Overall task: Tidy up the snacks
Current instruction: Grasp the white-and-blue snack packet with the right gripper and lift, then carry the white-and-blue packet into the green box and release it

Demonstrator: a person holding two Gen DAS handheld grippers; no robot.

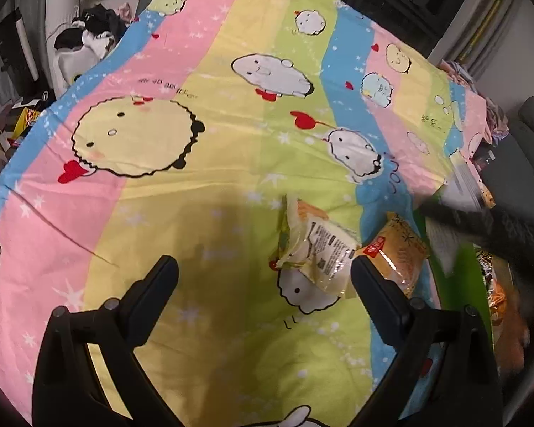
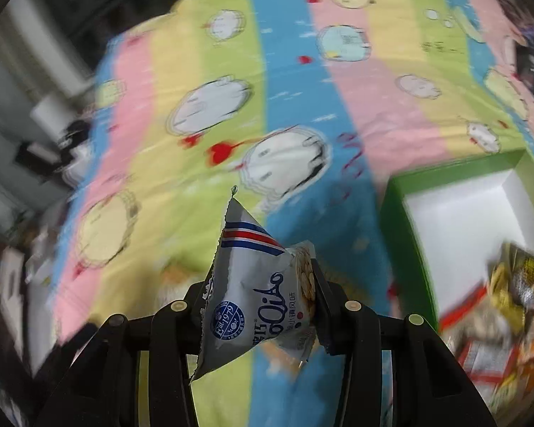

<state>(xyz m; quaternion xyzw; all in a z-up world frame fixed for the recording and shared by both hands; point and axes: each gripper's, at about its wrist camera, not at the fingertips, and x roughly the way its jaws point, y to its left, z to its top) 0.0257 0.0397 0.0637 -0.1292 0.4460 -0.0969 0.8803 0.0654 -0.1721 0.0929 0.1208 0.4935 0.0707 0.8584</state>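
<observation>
My right gripper (image 2: pixel 258 302) is shut on a silver-blue snack packet (image 2: pixel 252 295) with red and blue stripes, held up above the striped cartoon bedsheet (image 2: pixel 203 71). To its right stands a green box (image 2: pixel 406 227) with a white inside, holding several snack packets (image 2: pixel 516 281). In the left wrist view my left gripper (image 1: pixel 263 277) stands open over the sheet with nothing between its fingers. A pale yellow-white packet (image 1: pixel 317 249) lies just ahead of its right finger, and an orange packet (image 1: pixel 398 252) lies beside that one. The green box (image 1: pixel 473 277) shows at the right edge, partly behind a blurred dark shape.
The bedsheet (image 1: pixel 160 142) covers a wide flat surface. Clothes and clutter (image 1: pixel 89 35) lie beyond its far left edge. A blurred dark arm-like shape (image 1: pixel 498 227) crosses the right side of the left wrist view. A dark grey chair (image 1: pixel 527 149) stands at the far right.
</observation>
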